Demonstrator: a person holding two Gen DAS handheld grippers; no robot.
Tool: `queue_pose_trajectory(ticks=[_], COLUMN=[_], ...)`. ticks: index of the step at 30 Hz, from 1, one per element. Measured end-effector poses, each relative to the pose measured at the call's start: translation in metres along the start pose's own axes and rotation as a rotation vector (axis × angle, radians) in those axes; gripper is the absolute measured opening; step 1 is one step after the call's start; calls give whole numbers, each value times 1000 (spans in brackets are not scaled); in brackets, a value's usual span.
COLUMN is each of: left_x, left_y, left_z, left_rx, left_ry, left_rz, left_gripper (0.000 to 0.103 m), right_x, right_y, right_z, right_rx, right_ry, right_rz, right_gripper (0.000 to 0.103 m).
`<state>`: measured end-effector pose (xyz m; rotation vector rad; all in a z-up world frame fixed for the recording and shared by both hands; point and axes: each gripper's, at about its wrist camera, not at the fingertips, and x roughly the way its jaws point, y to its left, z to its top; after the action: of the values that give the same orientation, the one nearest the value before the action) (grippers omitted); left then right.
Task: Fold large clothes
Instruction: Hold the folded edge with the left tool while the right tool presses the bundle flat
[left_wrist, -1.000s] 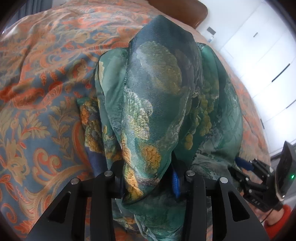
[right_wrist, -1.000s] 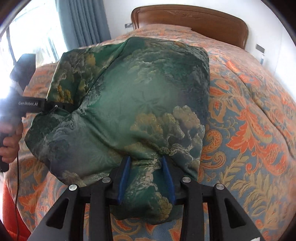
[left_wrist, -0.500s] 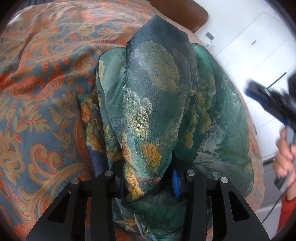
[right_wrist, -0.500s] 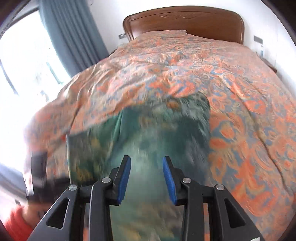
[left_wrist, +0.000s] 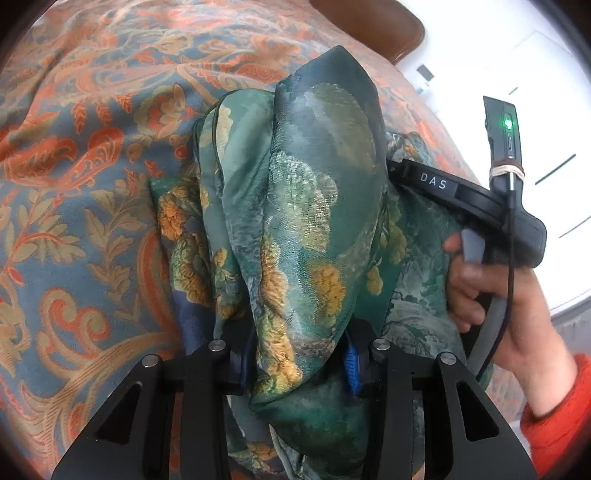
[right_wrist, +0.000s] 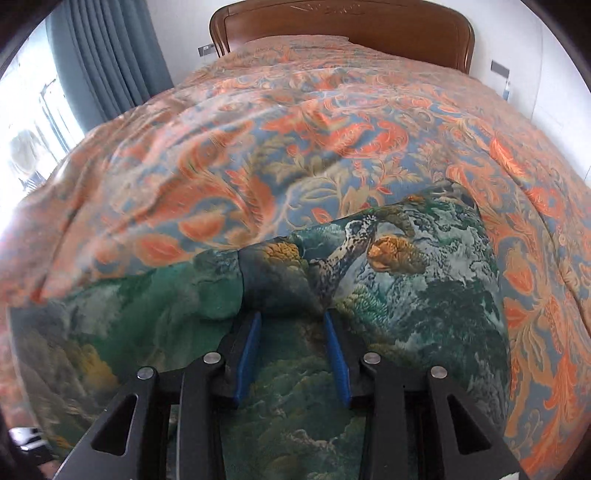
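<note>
Now the right hand-held gripper (right_wrist: 291, 347) has let go and hovers spread over the green garment (right_wrist: 424, 288), while the left hand-held gripper (left_wrist: 295, 354) keeps pinching its bunched edge for the next fold.

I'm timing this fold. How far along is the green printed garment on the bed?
Done: the green garment lies doubled in layers on the bedspread. In hand: the left gripper pinches a bunched fold; the right gripper straddles another. Left: laying both folds flat into a tidy stack.

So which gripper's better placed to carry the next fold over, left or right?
Probably left. The left gripper is clamped on a gathered bunch of the green garment, lifted off the bedspread. The right gripper looks open, with flat cloth under it.
</note>
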<state>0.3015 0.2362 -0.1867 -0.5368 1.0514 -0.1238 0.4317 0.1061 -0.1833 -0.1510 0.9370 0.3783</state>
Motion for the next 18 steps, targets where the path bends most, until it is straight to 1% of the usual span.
queue_pose_trajectory(ticks=[3, 6, 8, 11, 12, 14, 16, 17, 18], left_x=[-2, -2, -3, -4, -4, -6, -6, -6, -4], left_y=[0, -4, -4, -3, -2, 0, 0, 1, 5], left_z=[-1, -2, -4, -4, -4, -4, -6, -6, -6], left_rx=[9, 5, 0, -7, -9, -9, -11, -14, -17], left_ry=[0, -6, -12, -12, -11, -12, -14, -15, -14], left_rz=[8, 0, -5, -16, -21, -28, -38, -45, -51], left_gripper=[40, 41, 41, 41, 41, 41, 41, 41, 41], right_x=[-1, -14, -33, -78, -97, -129, -159, -173, -178], right_y=[-3, -11, -17, -26, -28, -30, -32, -34, -36], right_z=[-1, 0, 0, -11, -22, -49, -90, -117, -134], right_rx=[4, 40, 66, 80, 60, 3, -60, -83, -88], right_ry=[-10, -33, -57, -100, -118, -153, -179, -185, -179], right_rz=[9, 57, 92, 150, 162, 160, 132, 116, 112], right_gripper=[35, 36, 36, 36, 36, 36, 36, 36, 36])
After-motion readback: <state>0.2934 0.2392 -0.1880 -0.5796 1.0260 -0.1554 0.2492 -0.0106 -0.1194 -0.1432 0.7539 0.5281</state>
